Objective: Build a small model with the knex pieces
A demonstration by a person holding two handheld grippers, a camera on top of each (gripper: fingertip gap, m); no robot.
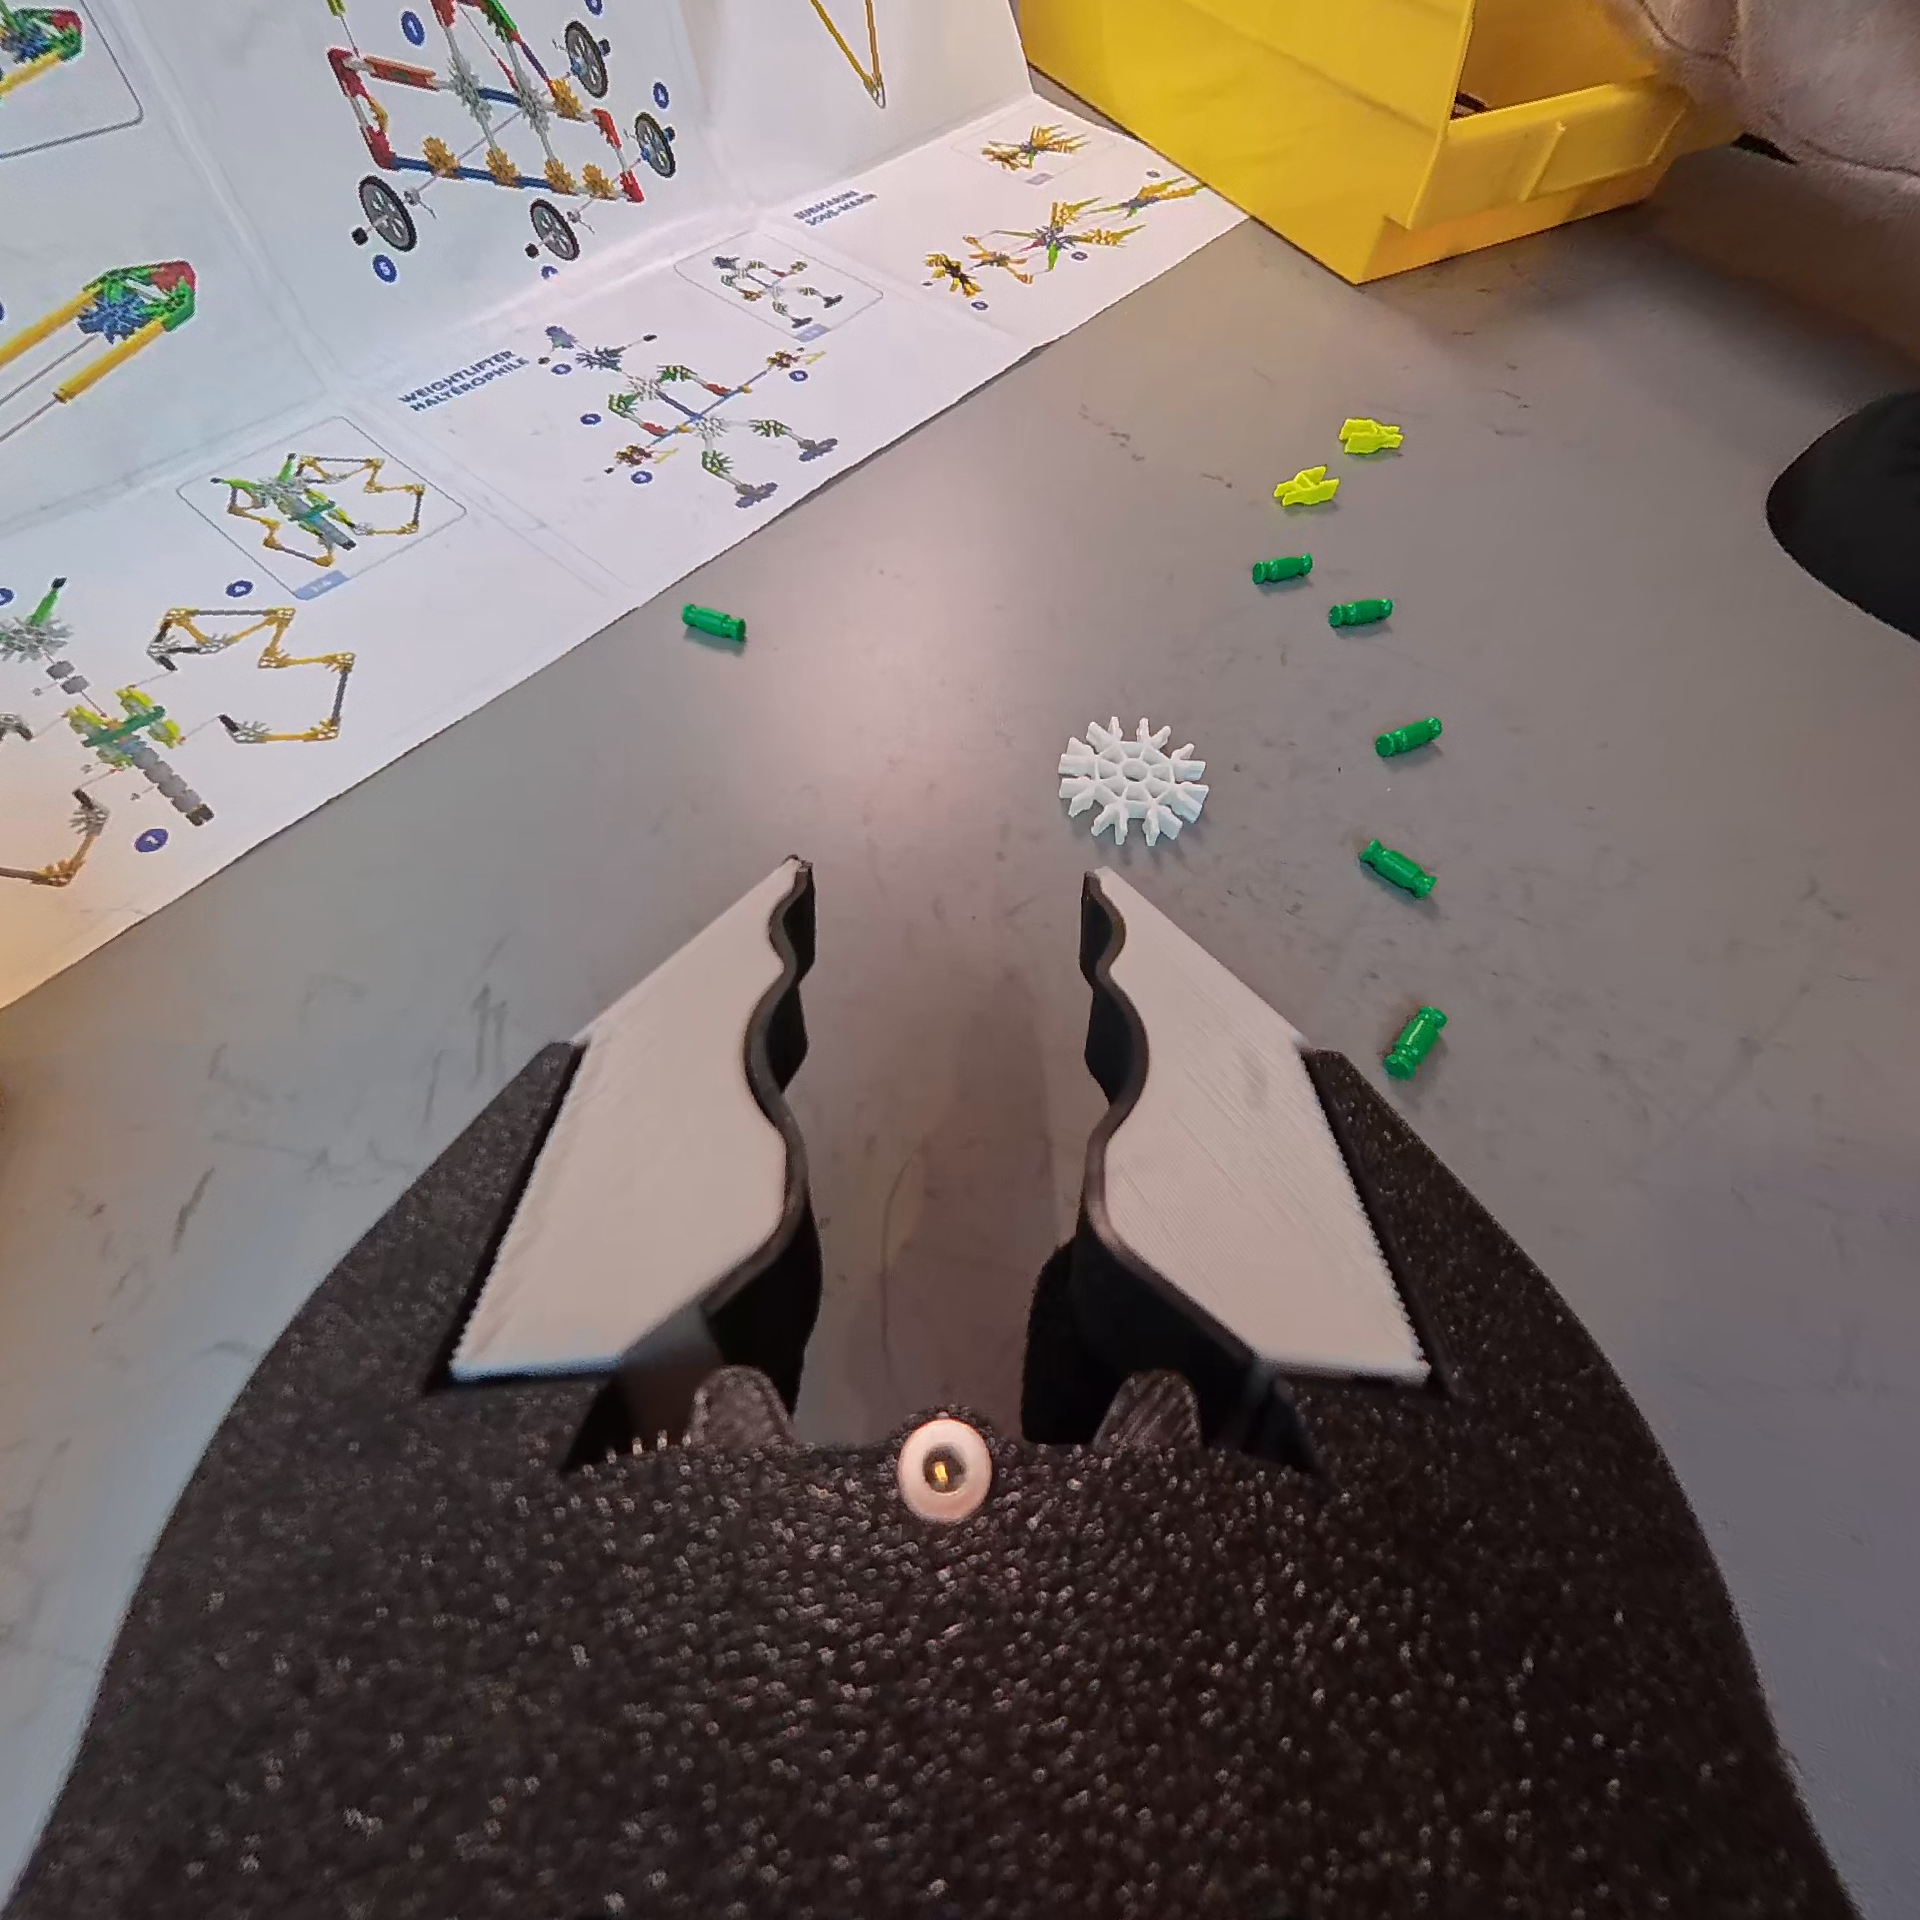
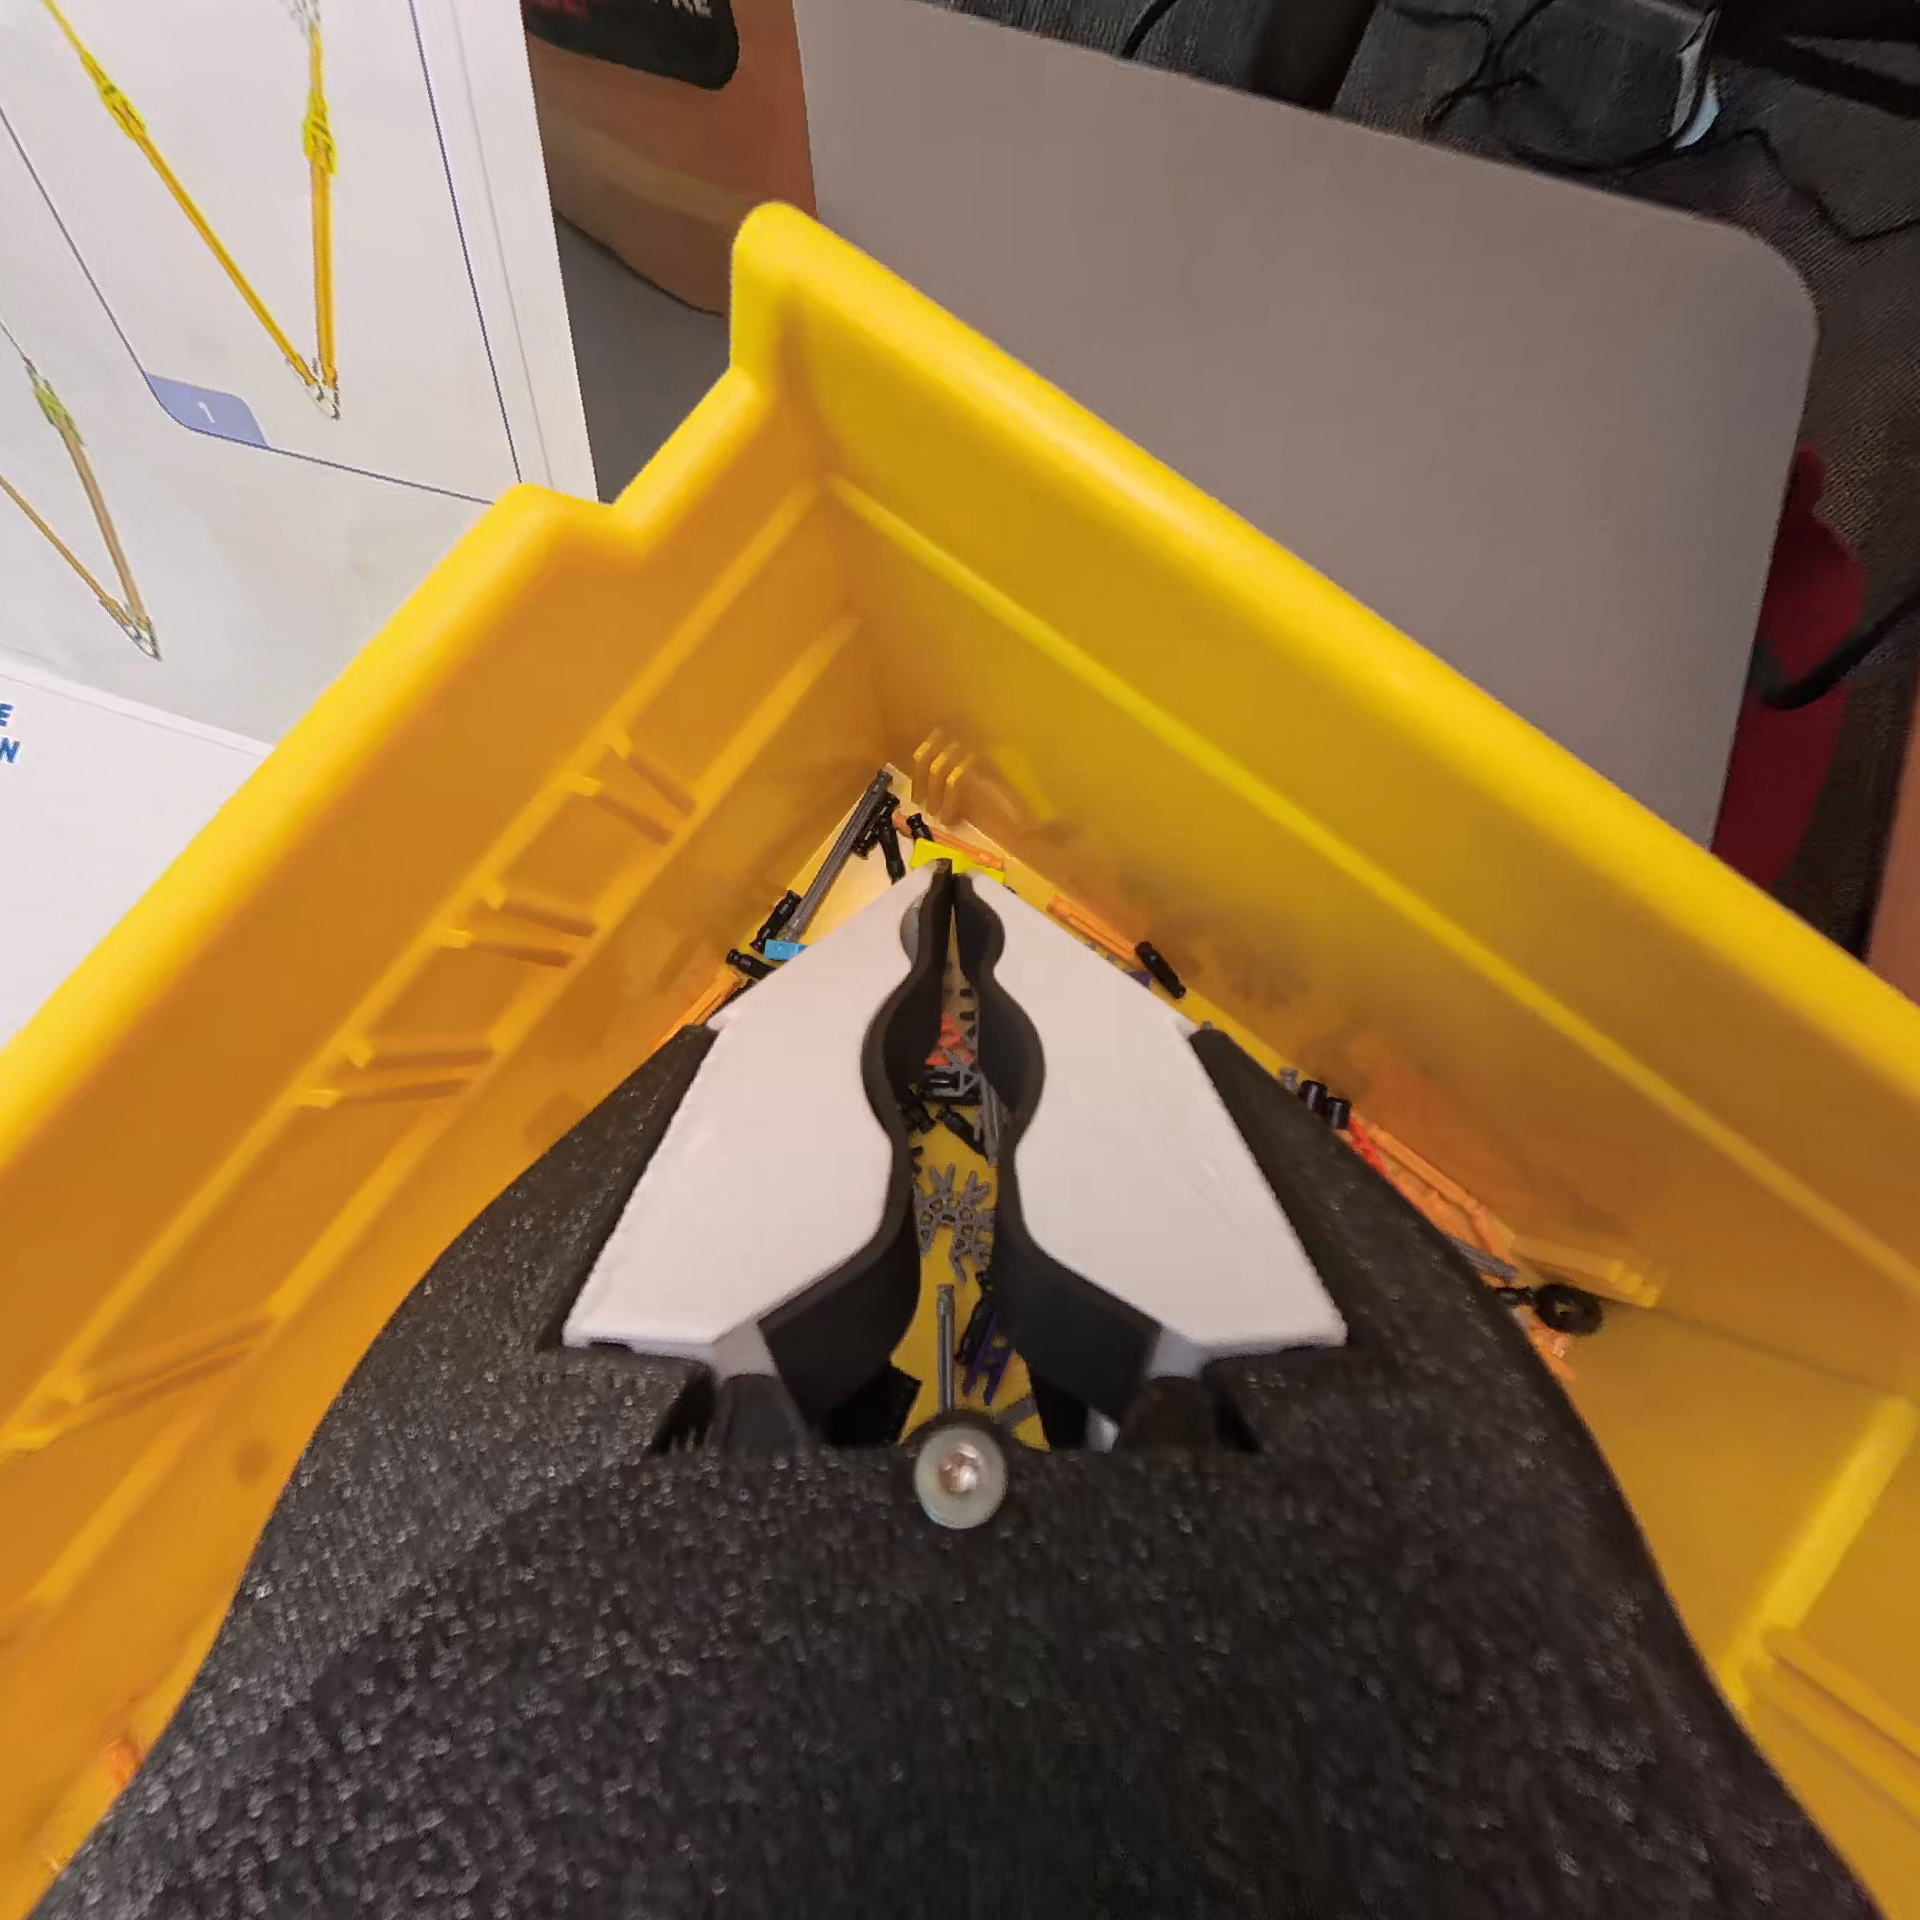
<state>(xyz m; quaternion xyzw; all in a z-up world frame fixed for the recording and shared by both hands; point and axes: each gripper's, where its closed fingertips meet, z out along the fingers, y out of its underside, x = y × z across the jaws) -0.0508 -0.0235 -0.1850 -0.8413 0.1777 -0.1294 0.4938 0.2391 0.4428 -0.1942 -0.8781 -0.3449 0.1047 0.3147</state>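
Note:
My left gripper [image 1: 945, 883] is open and empty, low over the grey table [image 1: 727, 1039]. A white snowflake-shaped connector [image 1: 1132, 779] lies just beyond its right fingertip. Several short green rods lie around it, one to the left [image 1: 714, 624] and others in an arc on the right [image 1: 1408, 737]. Two yellow-green clips [image 1: 1304, 485] lie farther off. My right gripper [image 2: 943, 878] is deep inside a yellow bin [image 2: 1143, 623], its fingertips together over a pile of small rods and connectors [image 2: 956, 1216]. A small yellow piece [image 2: 932, 856] shows at the tips; I cannot tell whether it is pinched.
A printed instruction sheet [image 1: 416, 364] covers the table's left and back, and shows beside the bin in the right wrist view [image 2: 260, 312]. The yellow bin [image 1: 1299, 135] stands at the back right. A dark object [image 1: 1849, 520] sits at the right edge. A grey board [image 2: 1351, 416] stands behind the bin. The tips of one gripper are about 55 cm away from the tips of the other. To reach the white snowflake-shaped connector [image 1: 1132, 779] in a straight line is about 6 cm for my left fingers, about 50 cm for my right.

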